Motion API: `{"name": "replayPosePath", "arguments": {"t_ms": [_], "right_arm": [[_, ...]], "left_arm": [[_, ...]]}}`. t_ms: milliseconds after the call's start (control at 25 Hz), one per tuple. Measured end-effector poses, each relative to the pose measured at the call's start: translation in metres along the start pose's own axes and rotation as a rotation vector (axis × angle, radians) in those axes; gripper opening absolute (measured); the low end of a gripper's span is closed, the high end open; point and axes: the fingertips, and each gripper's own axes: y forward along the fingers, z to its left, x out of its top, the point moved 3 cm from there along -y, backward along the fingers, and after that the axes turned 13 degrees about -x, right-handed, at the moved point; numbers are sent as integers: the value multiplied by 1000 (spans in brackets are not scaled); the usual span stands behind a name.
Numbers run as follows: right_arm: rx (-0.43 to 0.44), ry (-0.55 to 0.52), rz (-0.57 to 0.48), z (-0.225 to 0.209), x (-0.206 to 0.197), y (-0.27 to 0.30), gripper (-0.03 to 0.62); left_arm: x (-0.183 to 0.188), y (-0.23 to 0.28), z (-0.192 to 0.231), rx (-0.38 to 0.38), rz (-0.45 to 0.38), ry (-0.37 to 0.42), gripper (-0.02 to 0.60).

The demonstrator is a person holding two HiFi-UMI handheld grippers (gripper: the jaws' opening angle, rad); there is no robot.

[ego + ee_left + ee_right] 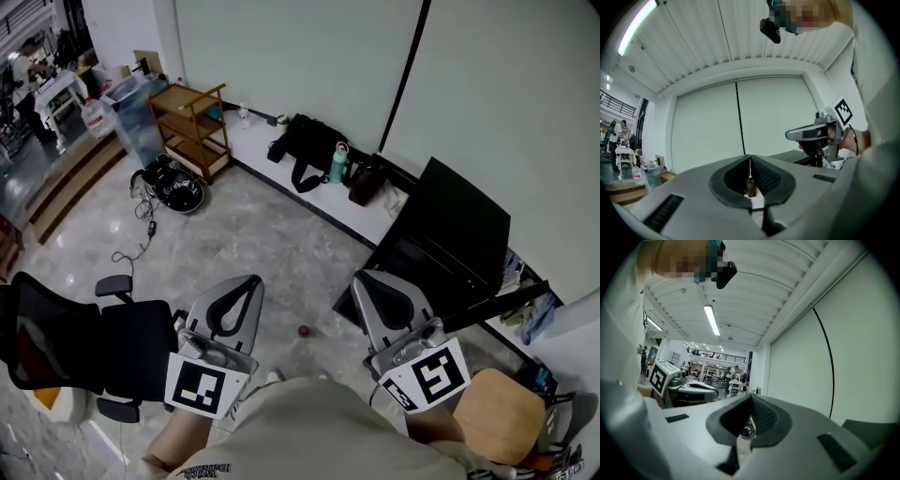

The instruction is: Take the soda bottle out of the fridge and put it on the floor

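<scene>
Jaws on the left gripper (pixel 251 284) are clenched tip to tip with nothing between them, as the left gripper view shows plainly. The right gripper (pixel 364 281) is the same, pads pressed together and empty. Both are held side by side, a little apart, above the pale marbled floor (pixel 234 234), just in front of the person's light shirt (pixel 319 422).

No view shows the soda bottle clearly, so I cannot tell its look or its place. A black box-like unit (pixel 450 239) stands at the right by the wall; whether it is the fridge I cannot tell. On the white ledge (pixel 370 214) along the wall stands a teal bottle (pixel 338 164), between a black bag (pixel 309 141) and a dark brown bag (pixel 366 183).

A small red ball (pixel 304 331) lies on the floor between the two grippers. A black office chair (pixel 84 342) stands at the left, a wooden cart (pixel 192 127) against the far wall.
</scene>
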Motion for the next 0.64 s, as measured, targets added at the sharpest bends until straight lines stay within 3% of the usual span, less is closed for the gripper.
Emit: {"name": "replayPosePath", "arguments": {"t_ms": [640], "right_arm": [[23,36,73,-15,-27,20,-3]], "left_arm": [[-4,16,15,14,10,-8,8]]}}
